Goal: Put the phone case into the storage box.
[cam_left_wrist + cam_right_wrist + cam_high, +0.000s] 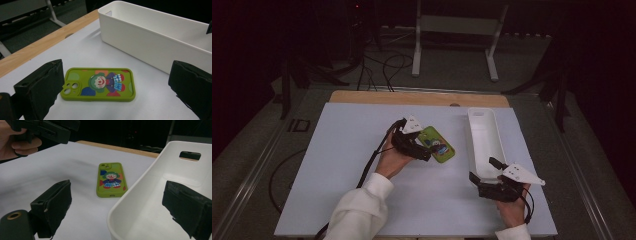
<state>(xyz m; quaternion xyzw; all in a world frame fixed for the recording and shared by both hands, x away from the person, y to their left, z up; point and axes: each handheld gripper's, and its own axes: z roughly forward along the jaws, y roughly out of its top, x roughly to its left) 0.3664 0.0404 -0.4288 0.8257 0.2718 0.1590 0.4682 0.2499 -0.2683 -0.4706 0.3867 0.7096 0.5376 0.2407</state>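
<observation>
Fingers (pixel 41 86) of the left gripper (pixel 424 150) stand spread wide around the green phone case (pixel 98 85), one at its camera end, neither touching. The case lies flat, clown picture up, on the white table sheet (pixel 342 160), just left of the white bin (pixel 484 135). To grip well, the jaws should probably drop level with the case's thin edges and close squarely across it, so it does not tip or slide. The bin appears empty. The right gripper (pixel 487 172), jaws likewise parted, straddles the bin's near rim.
</observation>
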